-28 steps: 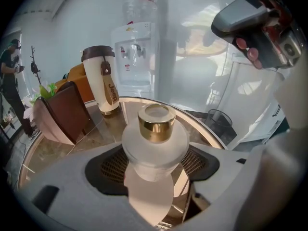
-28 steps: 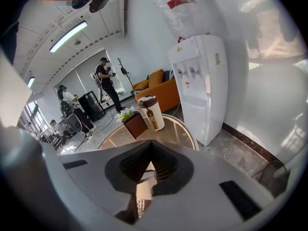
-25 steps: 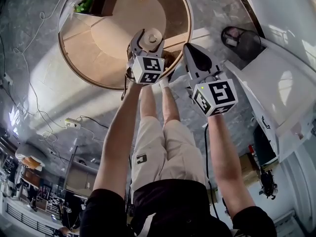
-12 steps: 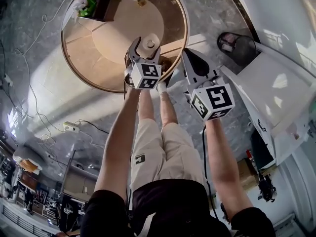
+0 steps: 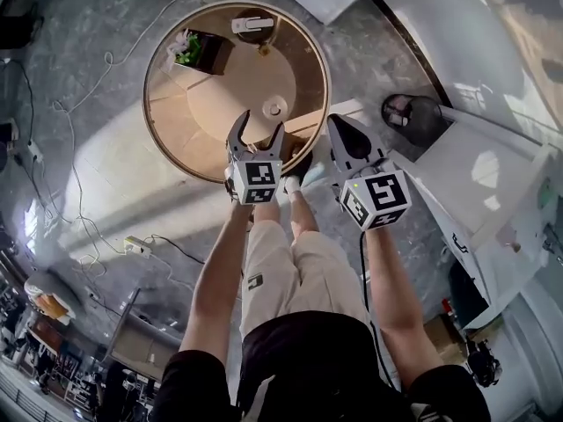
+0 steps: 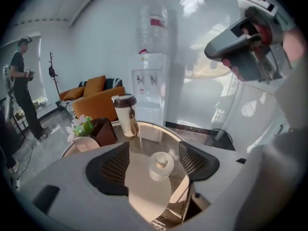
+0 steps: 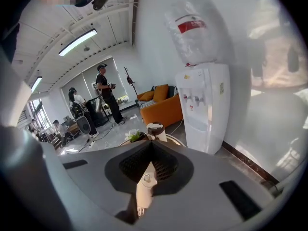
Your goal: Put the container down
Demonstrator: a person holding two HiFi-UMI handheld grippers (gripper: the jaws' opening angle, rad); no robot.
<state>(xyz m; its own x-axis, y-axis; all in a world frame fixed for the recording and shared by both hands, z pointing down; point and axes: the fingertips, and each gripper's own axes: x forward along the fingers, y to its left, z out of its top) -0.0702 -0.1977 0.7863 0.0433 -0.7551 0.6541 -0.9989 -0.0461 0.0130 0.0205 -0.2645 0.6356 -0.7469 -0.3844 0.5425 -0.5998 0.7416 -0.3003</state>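
While the left gripper hovers over the round bench, its fingers stand wide apart and hold nothing. The container (small, white, lidded) stands upright on the bench between their tips, touching neither. Farther beyond the fingers are a lidded cup and a planter with flowers. The right gripper, beside the left, has its fingers pressed together, empty.
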